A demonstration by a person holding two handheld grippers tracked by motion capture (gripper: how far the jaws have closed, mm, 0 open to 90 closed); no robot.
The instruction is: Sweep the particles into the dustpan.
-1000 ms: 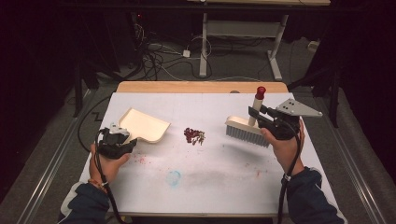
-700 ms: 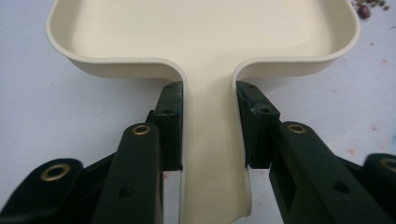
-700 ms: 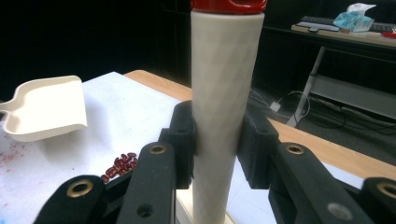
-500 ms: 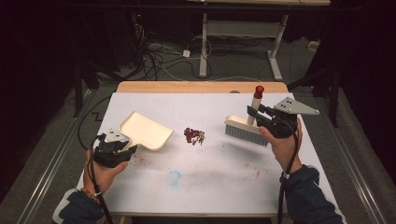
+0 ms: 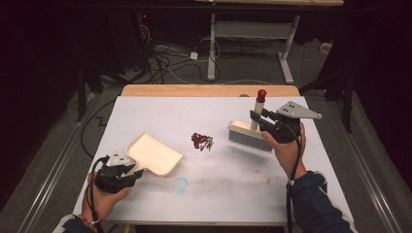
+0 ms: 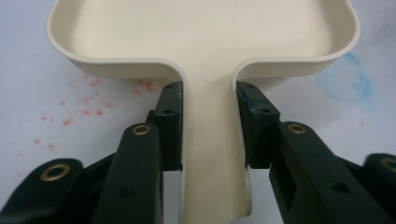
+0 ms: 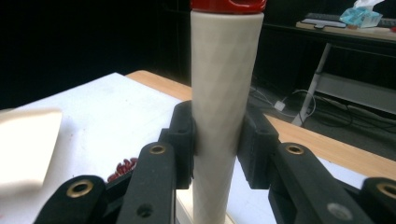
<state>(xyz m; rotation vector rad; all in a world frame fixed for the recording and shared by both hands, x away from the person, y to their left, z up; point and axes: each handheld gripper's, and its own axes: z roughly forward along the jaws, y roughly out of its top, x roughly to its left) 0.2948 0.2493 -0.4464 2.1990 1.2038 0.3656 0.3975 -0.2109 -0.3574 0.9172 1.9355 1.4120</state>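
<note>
A cream dustpan (image 5: 154,154) lies on the white table (image 5: 223,189) at the left, its pan facing the middle. My left gripper (image 5: 130,174) is shut on the dustpan's flat handle (image 6: 210,140), one jaw pressed on each side. Between the tools sits a small pile of dark red bits (image 5: 201,141). To its right a cream hand brush (image 5: 248,136) with grey bristles hangs just above the table. My right gripper (image 5: 256,118) is shut on the brush's upright cream handle (image 7: 224,93), which has a red cap (image 5: 261,92).
Faint red specks (image 6: 84,100) and a blue circular mark (image 5: 180,184) stain the tabletop. A wooden strip (image 5: 209,90) runs along the table's far edge. Cables and a desk frame (image 5: 252,43) lie on the dark floor beyond. A metal rail (image 5: 48,189) borders the left.
My left hand has drawn the dustpan back toward the near edge and a little to the right across the table. The right hand and brush have stayed almost still.
</note>
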